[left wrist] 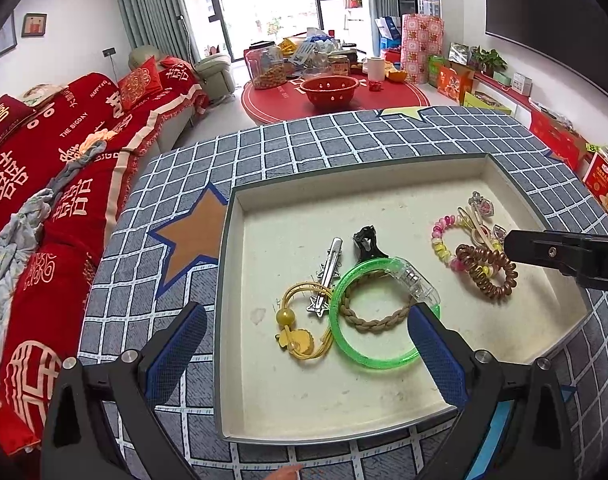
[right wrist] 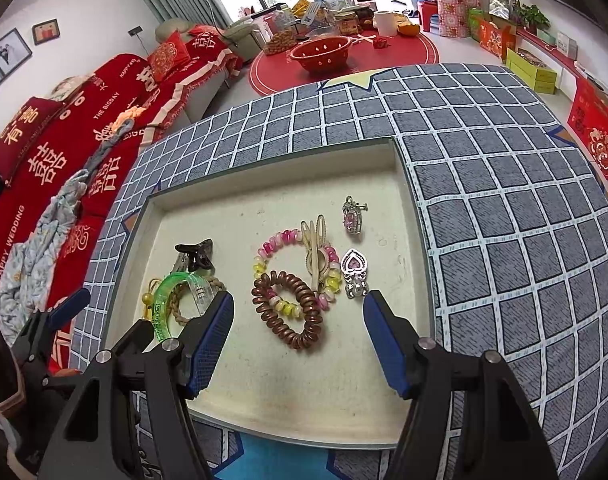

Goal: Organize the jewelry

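My left tongs [left wrist: 308, 332] are spread wide over the green bangle [left wrist: 374, 316] in the tray [left wrist: 240, 184]. My right tongs [right wrist: 298, 316] gape too, grasping nothing, above the brown coil hair tie [right wrist: 290, 310].

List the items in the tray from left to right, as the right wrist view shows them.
Green bangle → black claw clip → brown spiral hair tie → heart-shaped pink gem charm, all in the tray.
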The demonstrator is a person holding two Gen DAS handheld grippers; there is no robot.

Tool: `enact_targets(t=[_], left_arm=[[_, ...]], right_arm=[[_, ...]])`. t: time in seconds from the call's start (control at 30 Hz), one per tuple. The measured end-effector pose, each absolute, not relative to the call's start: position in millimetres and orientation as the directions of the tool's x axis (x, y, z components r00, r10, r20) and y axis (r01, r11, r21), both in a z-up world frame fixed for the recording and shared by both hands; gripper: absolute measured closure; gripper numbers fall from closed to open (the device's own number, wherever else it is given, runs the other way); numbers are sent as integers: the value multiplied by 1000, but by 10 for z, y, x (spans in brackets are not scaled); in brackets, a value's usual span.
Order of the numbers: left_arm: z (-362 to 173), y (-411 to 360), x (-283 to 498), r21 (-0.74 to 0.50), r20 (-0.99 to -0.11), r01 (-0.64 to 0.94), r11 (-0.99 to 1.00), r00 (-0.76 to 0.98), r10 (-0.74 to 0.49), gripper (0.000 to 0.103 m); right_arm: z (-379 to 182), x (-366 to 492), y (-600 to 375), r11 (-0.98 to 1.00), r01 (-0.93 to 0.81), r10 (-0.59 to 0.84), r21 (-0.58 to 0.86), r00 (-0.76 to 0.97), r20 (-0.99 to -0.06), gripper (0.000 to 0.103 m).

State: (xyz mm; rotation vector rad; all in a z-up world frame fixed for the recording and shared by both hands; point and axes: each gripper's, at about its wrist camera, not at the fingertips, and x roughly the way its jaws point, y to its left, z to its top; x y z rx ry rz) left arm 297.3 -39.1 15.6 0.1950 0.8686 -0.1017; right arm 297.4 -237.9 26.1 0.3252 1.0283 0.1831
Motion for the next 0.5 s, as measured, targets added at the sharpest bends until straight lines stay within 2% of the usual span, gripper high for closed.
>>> enact_targets(t=[0.1,0.17,0.47,0.5], left_arm=[[149,-357,2973,124,-767,157,980,642,-6,0],[148,-352,2971,121,-769,155,980,640,-6,0],[172,-329,2947,121,-766,156,980,643,-8,0],[173,-328,2948,120,-766,156,980,643,-8,0]], right_arm=[[260,2981,-2353,941,-1,293,338,500,-815,30],[255,2983,-2334,943,-1,290,333,494,-820,26],[223,3015,-2275,956,-4,261,293,469,-844,21],[221,3019,-2272,957,-4,257,289,468,-846,17]])
